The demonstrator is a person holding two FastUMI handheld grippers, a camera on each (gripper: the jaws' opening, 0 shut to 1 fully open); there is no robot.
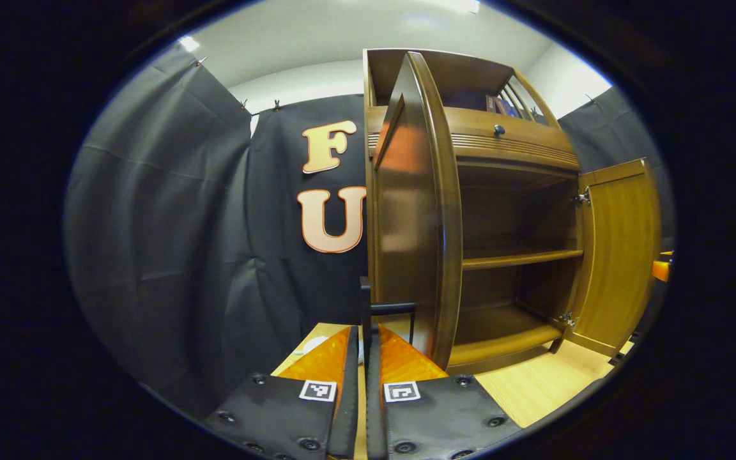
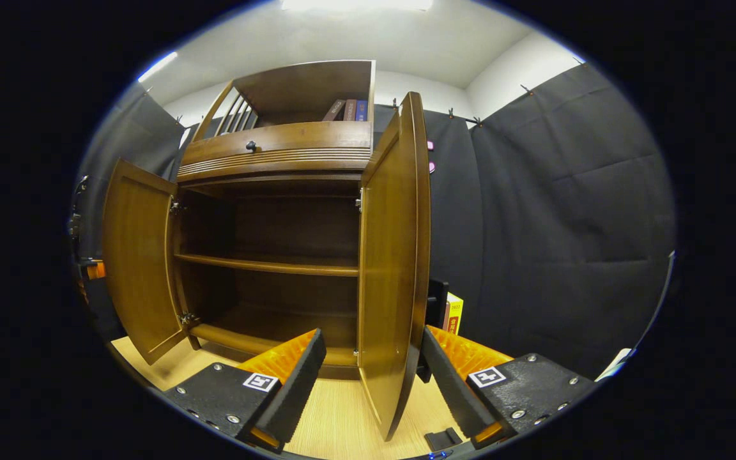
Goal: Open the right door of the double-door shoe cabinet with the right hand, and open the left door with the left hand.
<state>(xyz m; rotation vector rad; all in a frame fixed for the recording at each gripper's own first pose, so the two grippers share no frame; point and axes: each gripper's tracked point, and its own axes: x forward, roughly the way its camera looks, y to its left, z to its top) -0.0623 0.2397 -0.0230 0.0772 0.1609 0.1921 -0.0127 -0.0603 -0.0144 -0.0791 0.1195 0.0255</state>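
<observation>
Black cloth walls surround the shoe cabinet (image 1: 508,153), both doors open. Left gripper (image 1: 363,332) nearly closed on left door's handle (image 1: 392,308); right gripper (image 2: 371,358), spread wide, straddles right door's (image 2: 393,255) edge.

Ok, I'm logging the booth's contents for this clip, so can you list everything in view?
Shoe cabinet: one, brown wood, on the light wooden floor, interior shelves bare.
Left door: one, brown, swung open, its handle between the left gripper's fingers.
Right door: one, brown, swung open, its edge between the right gripper's spread fingers.
Drawer knob: one, dark, above the doors.
Books: a few, brown and blue, on the top shelf.
Box: one, yellow, behind the right door.
Left gripper: one, fingers nearly together.
Right gripper: one, fingers wide apart.
</observation>
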